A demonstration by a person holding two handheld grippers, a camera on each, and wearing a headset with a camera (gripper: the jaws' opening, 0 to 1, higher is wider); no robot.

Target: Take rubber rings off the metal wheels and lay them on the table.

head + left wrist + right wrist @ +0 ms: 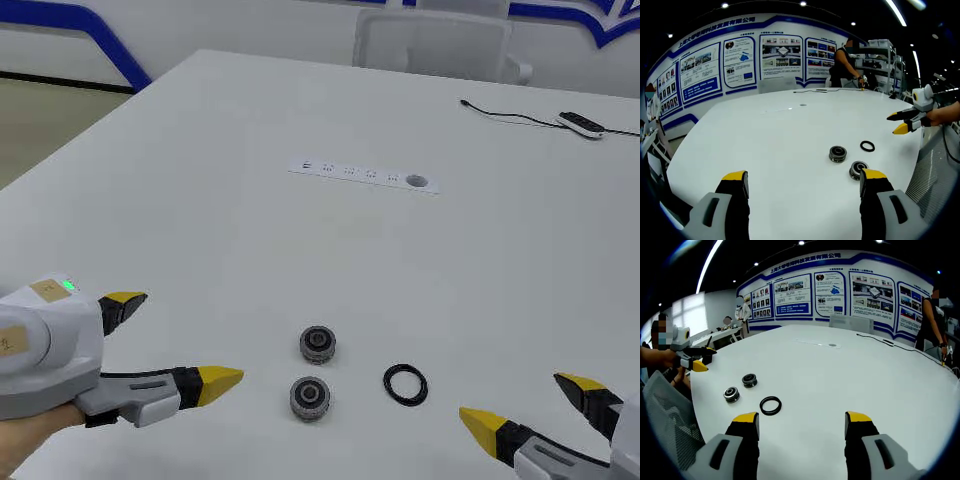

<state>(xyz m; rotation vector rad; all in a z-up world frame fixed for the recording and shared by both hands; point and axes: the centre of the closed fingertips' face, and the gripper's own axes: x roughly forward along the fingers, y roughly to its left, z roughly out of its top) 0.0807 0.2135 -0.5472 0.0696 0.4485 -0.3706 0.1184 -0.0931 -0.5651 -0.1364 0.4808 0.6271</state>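
White table point(250, 230) carries a loose black rubber ring point(405, 384), far wheel point(318, 343) and near wheel point(310, 397) just left of the ring, flush socket strip point(365, 174) well beyond the ring, and cabled device point(582, 124) farther beyond it, right.

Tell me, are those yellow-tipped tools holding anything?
Nothing is held. The left tool and the right tool are both open and empty. The far metal wheel, the near metal wheel and the loose rubber ring lie on the table.

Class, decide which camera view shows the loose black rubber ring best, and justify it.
The head view: looking down, it shows the rubber ring as an open circle. The right gripper view shows the ring near but flattened; the left gripper view shows the ring small and distant.
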